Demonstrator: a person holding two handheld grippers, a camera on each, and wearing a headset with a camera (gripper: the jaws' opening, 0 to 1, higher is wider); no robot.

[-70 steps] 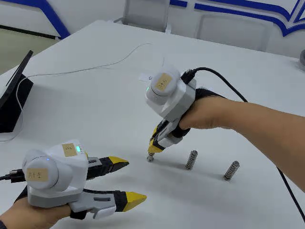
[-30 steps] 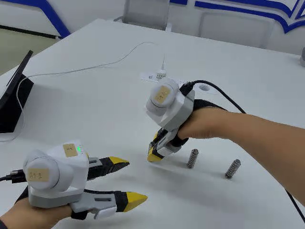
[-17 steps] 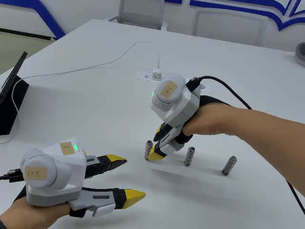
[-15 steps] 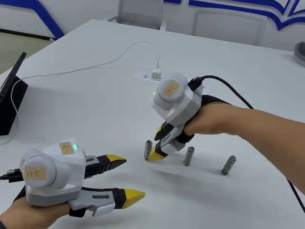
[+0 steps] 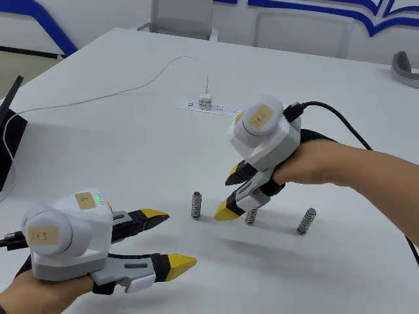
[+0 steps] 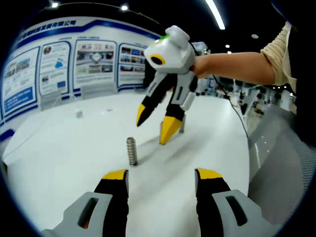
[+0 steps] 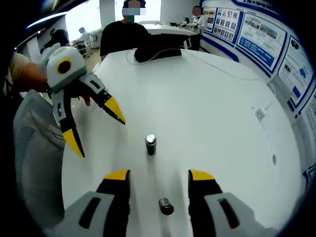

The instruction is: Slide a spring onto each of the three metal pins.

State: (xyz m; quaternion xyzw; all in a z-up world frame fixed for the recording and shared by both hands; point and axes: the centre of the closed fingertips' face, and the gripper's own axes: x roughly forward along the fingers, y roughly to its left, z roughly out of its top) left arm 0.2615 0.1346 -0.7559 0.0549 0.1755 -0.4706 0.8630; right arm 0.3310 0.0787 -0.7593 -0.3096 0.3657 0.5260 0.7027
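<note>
jaws gape wide on left gripper (image 5: 171, 238) and right gripper (image 5: 226, 195), whose lower tip partly hides the middle spring (image 5: 251, 216).

Three grey coil springs in row on white table (image 5: 118, 137), well apart from each other: left spring (image 5: 196, 205) upright; middle spring (image 5: 251, 216) partly hidden; right spring (image 5: 306, 221) leaning slightly. Flat silvery pin top (image 7: 150, 139) caps left spring.

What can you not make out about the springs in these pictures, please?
Middle spring: head view, its top hidden behind the right tool.
Left spring: head view, coils too small to show any pin inside.
Grey curved object: head view, cut off by the right edge.
</note>
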